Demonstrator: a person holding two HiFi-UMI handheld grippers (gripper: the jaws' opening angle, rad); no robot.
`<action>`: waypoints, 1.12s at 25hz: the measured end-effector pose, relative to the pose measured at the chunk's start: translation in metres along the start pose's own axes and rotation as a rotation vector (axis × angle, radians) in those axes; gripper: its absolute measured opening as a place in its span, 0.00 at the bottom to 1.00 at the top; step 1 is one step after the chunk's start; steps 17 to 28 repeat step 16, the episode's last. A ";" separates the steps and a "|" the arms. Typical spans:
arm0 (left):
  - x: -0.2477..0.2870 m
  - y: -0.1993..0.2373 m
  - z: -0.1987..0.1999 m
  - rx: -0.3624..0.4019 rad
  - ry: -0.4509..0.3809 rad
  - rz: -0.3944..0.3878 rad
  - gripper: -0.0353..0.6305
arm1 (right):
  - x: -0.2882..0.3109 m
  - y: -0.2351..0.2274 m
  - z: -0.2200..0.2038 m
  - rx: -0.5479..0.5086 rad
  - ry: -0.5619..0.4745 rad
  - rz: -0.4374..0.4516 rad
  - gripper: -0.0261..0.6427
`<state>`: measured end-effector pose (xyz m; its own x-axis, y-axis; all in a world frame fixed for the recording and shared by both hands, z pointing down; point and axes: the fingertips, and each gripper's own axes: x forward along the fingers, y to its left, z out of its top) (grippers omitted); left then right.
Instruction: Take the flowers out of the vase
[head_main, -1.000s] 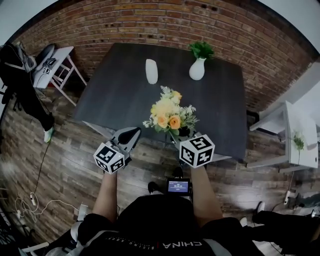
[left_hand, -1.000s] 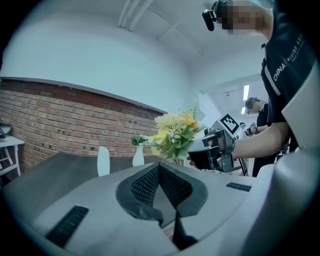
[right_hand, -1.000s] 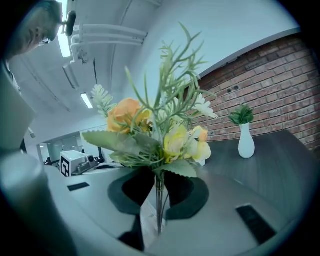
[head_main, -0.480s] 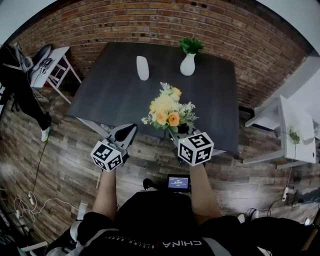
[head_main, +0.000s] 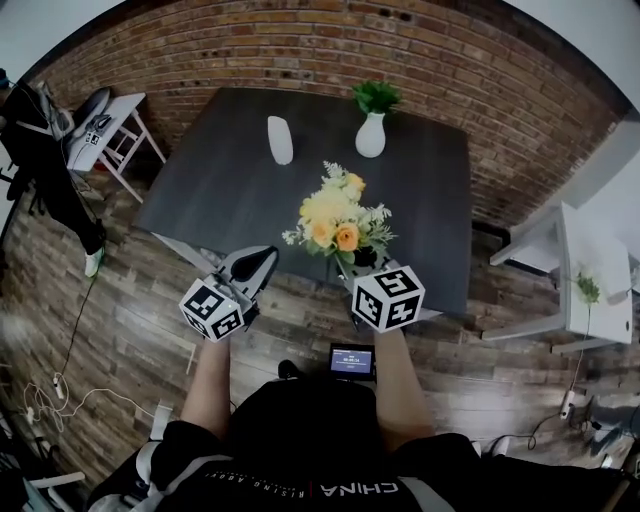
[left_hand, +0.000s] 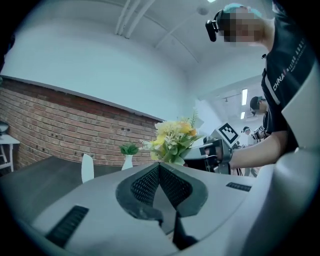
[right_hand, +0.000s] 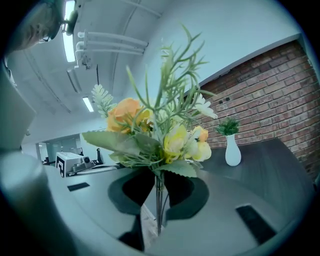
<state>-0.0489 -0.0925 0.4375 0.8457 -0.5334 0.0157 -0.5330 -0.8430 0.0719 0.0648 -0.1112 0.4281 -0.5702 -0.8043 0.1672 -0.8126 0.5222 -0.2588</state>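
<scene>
My right gripper is shut on the green stems of a yellow and orange bouquet, which stands upright above the near edge of the dark table. In the right gripper view the blooms rise just above the jaws, which pinch the stems. My left gripper hangs to the left of the bouquet, shut and empty, its pads meeting. A plain white vase stands empty at the back of the table.
A second white vase with a green plant stands at the table's back right. A brick wall runs behind the table. A white side table is at the left and another white table at the right, on wooden floor.
Both grippers have drifted slightly left in the head view, the bouquet still held. The table and its vases now sit further left and a little farther off.
</scene>
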 end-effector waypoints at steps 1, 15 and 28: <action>0.001 -0.002 0.000 0.008 0.002 -0.001 0.06 | 0.001 0.000 -0.001 0.004 -0.001 0.005 0.14; 0.007 0.013 -0.008 0.076 0.102 0.089 0.06 | 0.010 -0.004 0.008 -0.011 -0.004 0.038 0.14; 0.009 0.013 -0.009 0.080 0.106 0.089 0.06 | 0.011 -0.005 0.008 -0.011 -0.005 0.039 0.14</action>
